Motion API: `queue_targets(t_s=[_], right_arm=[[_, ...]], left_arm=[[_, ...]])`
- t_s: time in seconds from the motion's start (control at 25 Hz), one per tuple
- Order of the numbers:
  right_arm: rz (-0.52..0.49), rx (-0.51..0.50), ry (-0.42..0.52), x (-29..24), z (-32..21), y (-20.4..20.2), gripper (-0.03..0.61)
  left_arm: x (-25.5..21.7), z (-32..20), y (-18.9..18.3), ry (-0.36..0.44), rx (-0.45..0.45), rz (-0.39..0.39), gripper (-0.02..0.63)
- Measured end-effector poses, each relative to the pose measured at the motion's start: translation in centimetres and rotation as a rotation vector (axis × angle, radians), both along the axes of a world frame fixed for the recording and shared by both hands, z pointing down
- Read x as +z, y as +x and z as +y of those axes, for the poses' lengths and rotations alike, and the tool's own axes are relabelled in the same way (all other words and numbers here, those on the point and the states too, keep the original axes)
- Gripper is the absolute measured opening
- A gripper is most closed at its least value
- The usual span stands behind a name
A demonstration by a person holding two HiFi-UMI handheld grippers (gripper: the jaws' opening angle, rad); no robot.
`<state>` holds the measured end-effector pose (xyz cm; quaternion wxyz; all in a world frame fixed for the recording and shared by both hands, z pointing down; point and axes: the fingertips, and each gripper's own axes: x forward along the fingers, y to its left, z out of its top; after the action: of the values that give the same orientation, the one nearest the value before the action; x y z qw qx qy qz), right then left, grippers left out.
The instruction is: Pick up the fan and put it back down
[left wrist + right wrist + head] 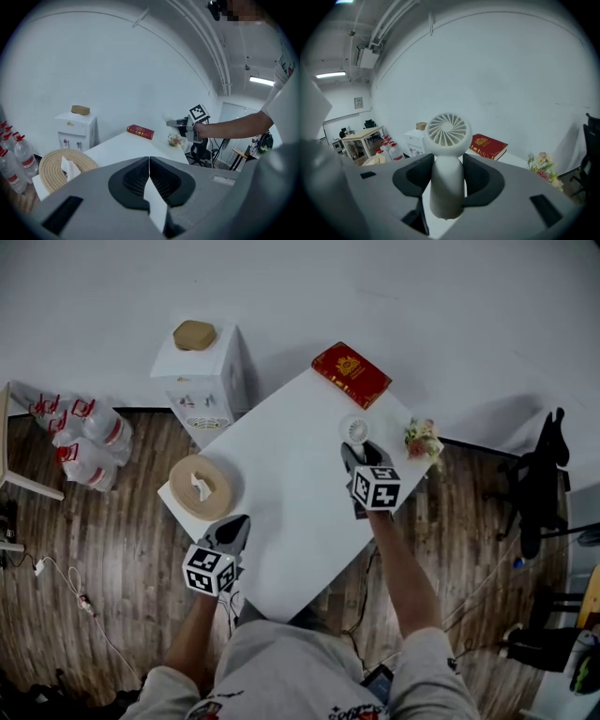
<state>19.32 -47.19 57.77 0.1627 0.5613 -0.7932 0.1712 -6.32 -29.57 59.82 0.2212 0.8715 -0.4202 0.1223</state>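
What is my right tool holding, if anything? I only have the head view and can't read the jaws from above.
Observer: The right gripper view shows the right tool clamped on the handle of the white fan, with the grille end up.
Operator: Is it off the table?
Observer: Yes. In the left gripper view, the right tool hangs in the air above the white table.
Operator: And the left tool?
Observer: The left tool has its jaws together, with nothing gripped.

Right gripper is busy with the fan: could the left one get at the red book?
Probably yes: the left gripper, shut and empty, has only bare tabletop between it and the red book.
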Motion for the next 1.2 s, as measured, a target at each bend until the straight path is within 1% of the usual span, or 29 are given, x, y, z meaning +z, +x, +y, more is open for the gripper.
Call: queue_targets(t_s=[0.12, 0.36, 0.52, 0.72, 0.84, 1.0, 1.2], right_arm=[[-0.015, -0.015, 0.086, -4.3, 2.6, 0.3, 0.193], [-0.095, -0.055, 0.259, -12.9, 8.5, 0.7, 0.193], [-0.147, -0.057, 0.371, -17.7, 12.6, 1.4, 0.193], [-0.111, -0.101, 0.465, -20.7, 16.7, 1.8, 0.193], [-0.095, -0.133, 0.486, -21.2, 17.7, 1.5, 0.193], [-0.09, -0.136, 0.467, -21.1, 17.7, 2.0, 0.193], [-0.076, -0.146, 0.421, -19.4, 17.4, 2.2, 0.193]], left_arm=[[-1.9, 0.4, 0.8, 0.047, 0.005, -0.012, 0.005], [-6.2, 1.2, 2.0, 0.153, -0.005, -0.03, 0.005], [-9.0, 1.8, 2.2, 0.215, -0.023, -0.027, 0.005], [-11.2, 2.1, 2.1, 0.263, -0.047, -0.03, 0.005], [-11.8, 2.2, 2.0, 0.272, -0.053, -0.029, 0.005], [-11.7, 2.6, 2.7, 0.268, -0.053, -0.025, 0.005], [-10.7, 3.1, 2.7, 0.249, -0.061, -0.029, 0.005]])
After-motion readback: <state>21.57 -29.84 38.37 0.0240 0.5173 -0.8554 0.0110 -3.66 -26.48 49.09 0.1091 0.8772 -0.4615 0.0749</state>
